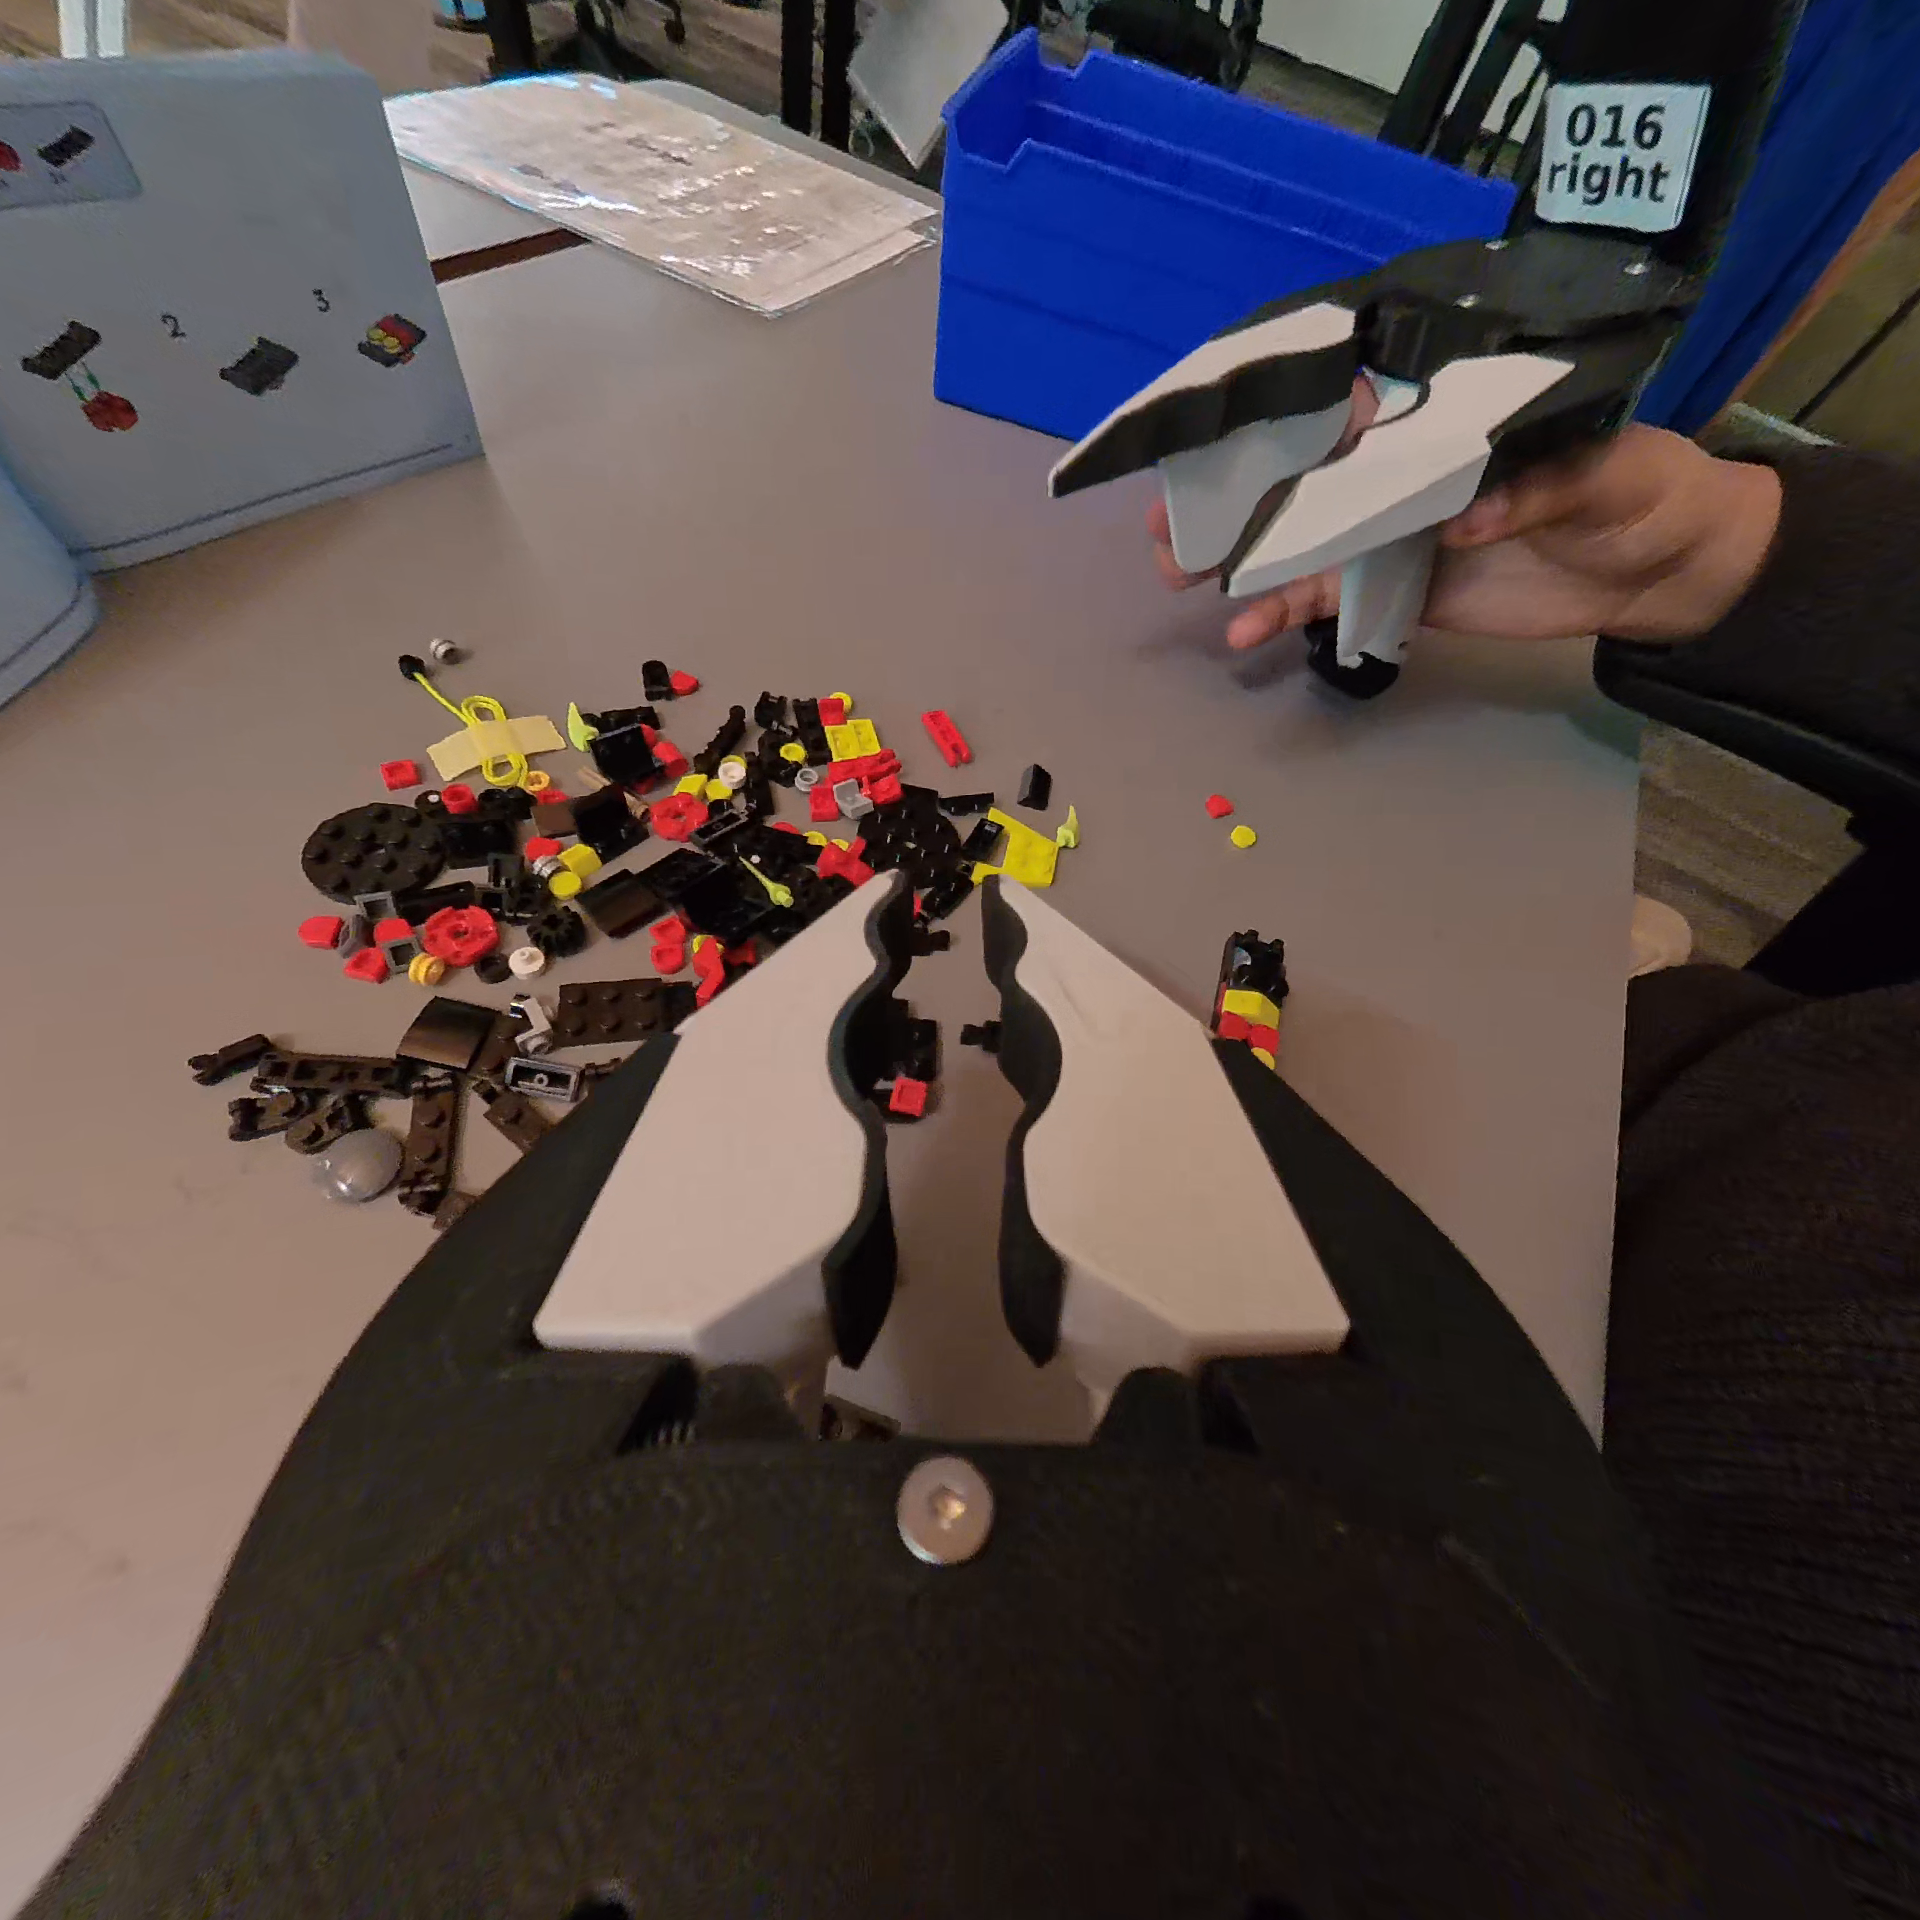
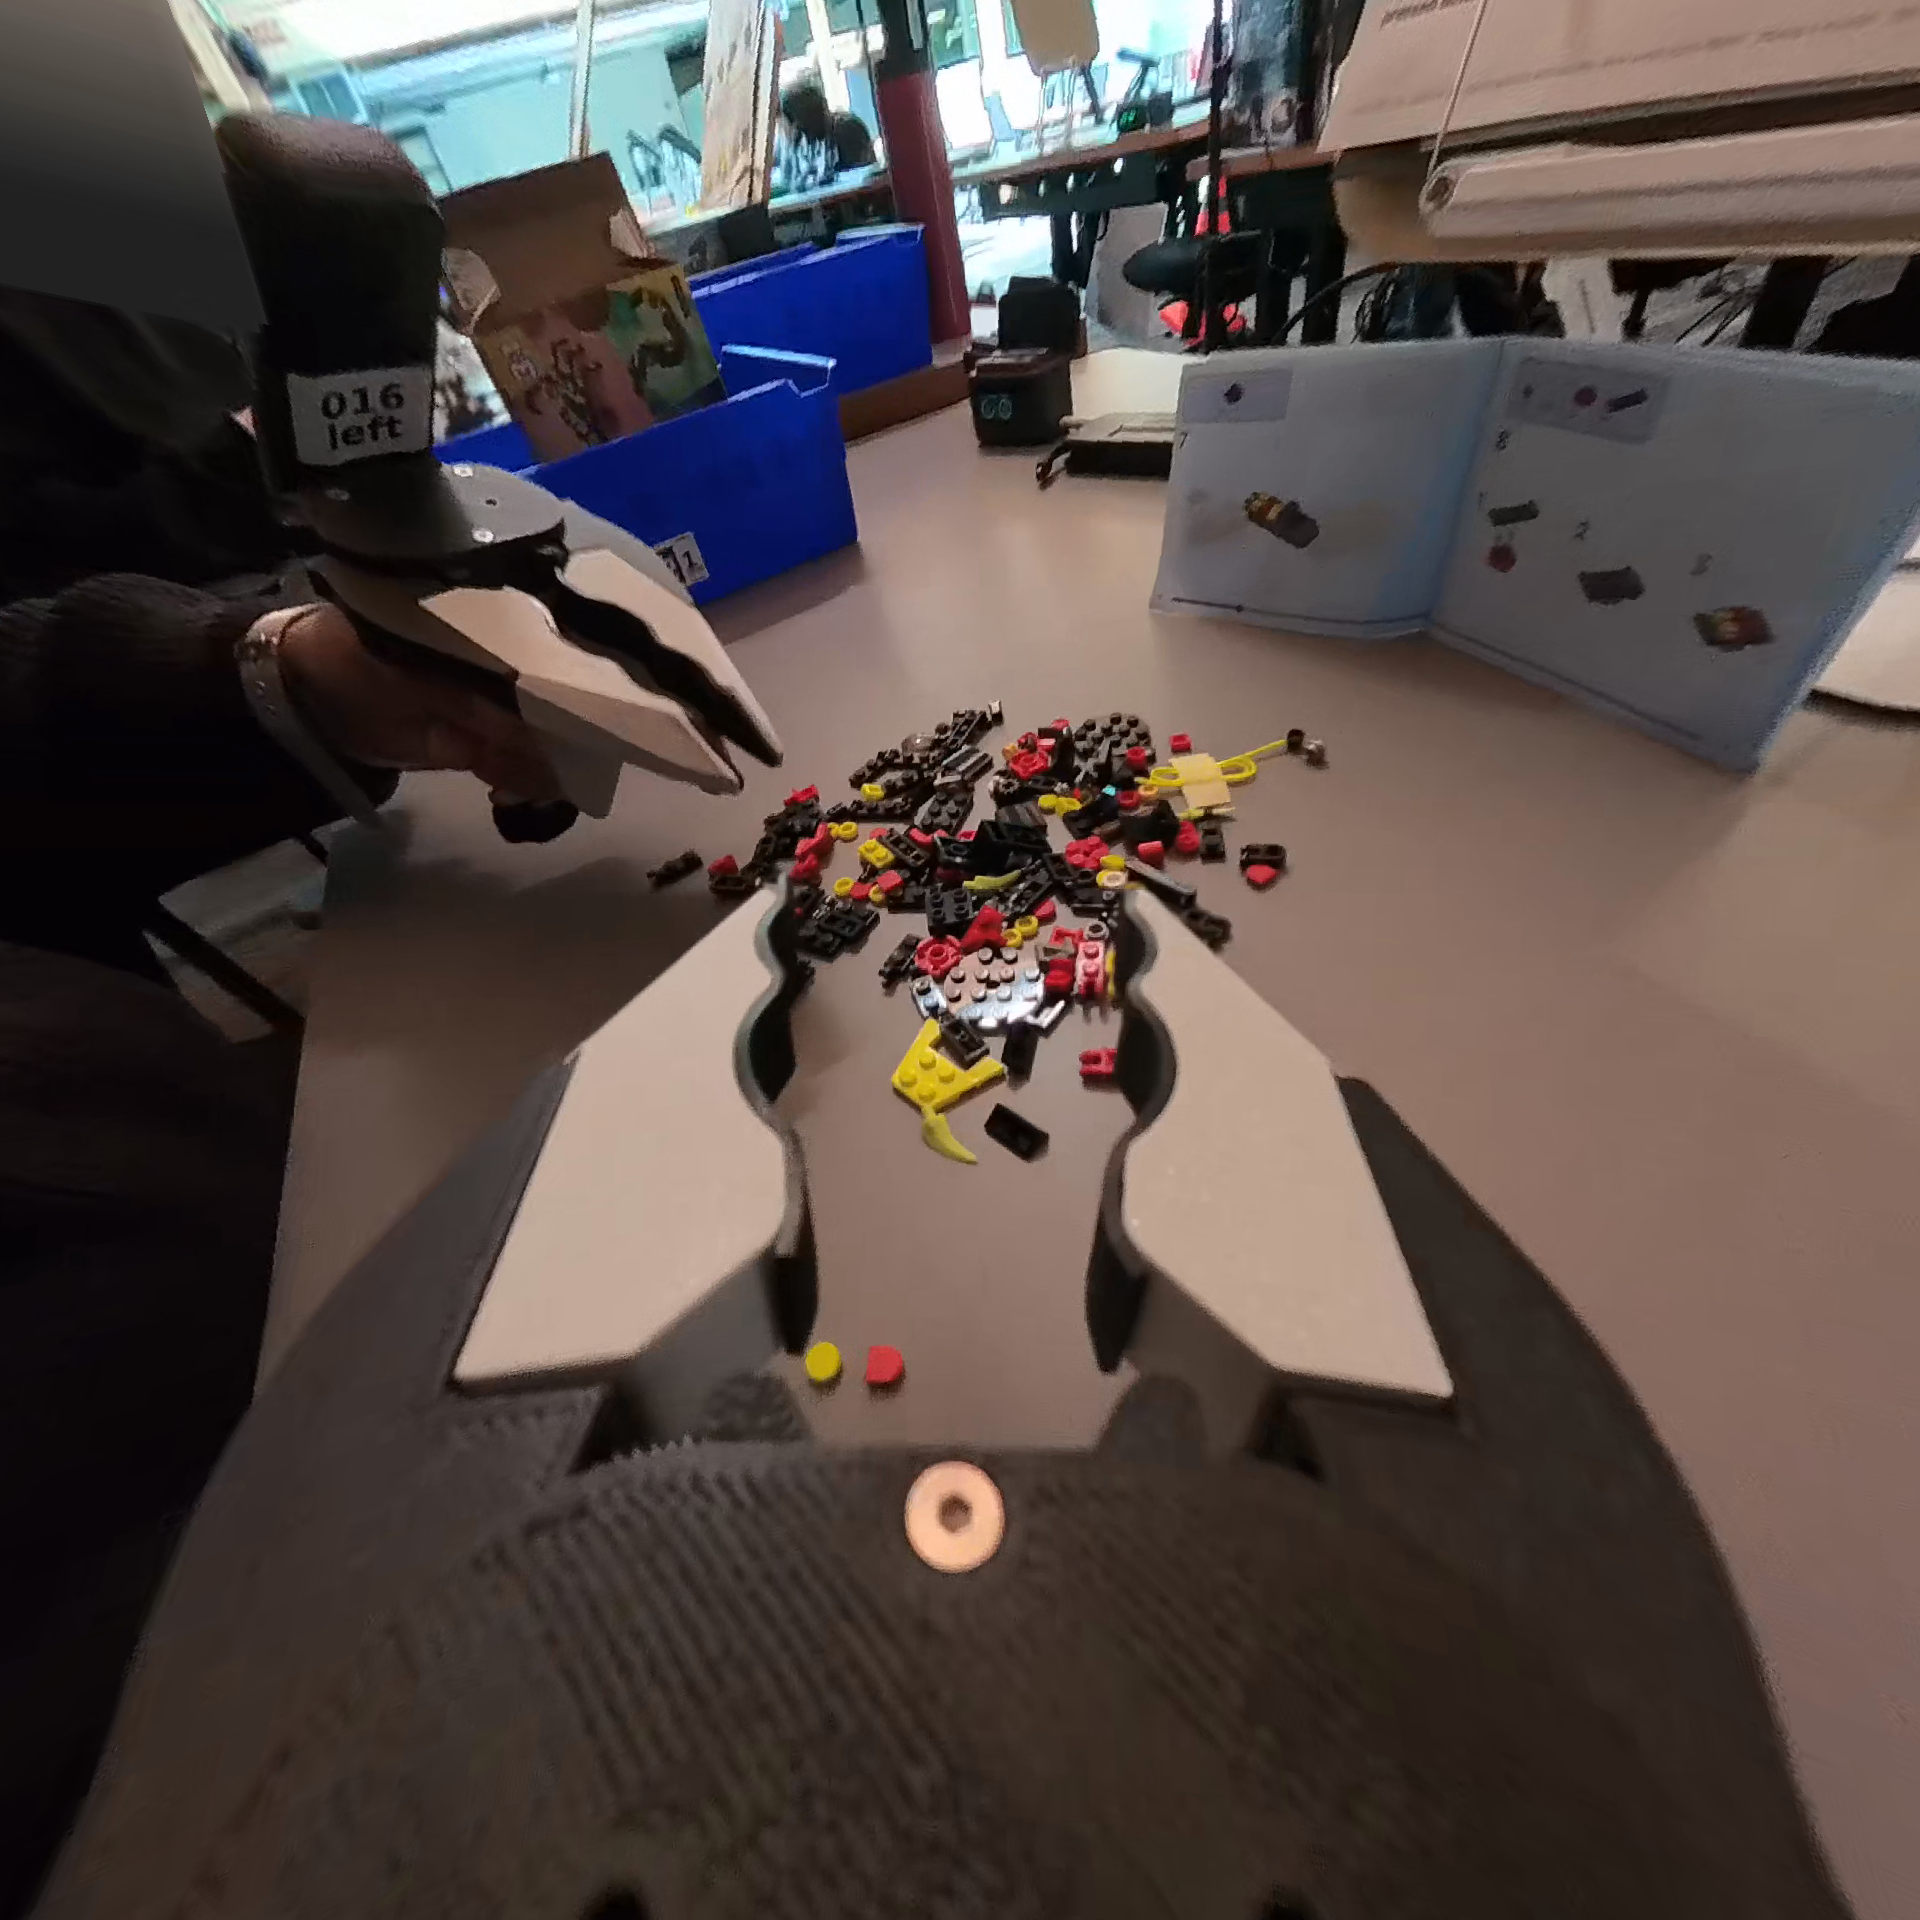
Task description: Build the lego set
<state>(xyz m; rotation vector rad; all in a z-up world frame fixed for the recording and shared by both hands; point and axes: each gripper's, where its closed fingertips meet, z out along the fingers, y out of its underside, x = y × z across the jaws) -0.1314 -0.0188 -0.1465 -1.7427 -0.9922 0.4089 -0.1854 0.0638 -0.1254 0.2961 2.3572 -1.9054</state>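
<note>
A loose pile of black, red and yellow Lego pieces (image 1: 675, 883) lies on the grey table (image 1: 1039, 623); it also shows in the right wrist view (image 2: 1018, 862). A small built piece of black, yellow and red bricks (image 1: 1252, 987) lies right of my left gripper (image 1: 943, 883). That gripper hovers over the pile's near edge, narrowly open and empty. My right gripper (image 2: 951, 899) is wide open and empty, above the pile's edge, with a yellow wedge plate (image 2: 935, 1070) between its fingers. A red stud (image 2: 883, 1364) and a yellow stud (image 2: 822, 1361) lie apart beneath it.
An open instruction booklet (image 2: 1558, 520) stands behind the pile. A blue bin (image 1: 1143, 239) stands at the back, with a plastic sleeve of papers (image 1: 665, 177) beside it. The table edge (image 1: 1621, 935) runs close on the right. The right gripper (image 1: 1143, 535) is held by a hand. My hands' fingertips stand some 11 cm from each other. About 11 cm separates my right fingertips from the red stud (image 2: 883, 1364). Seen from the left wrist view (image 1: 1217, 803) as well.
</note>
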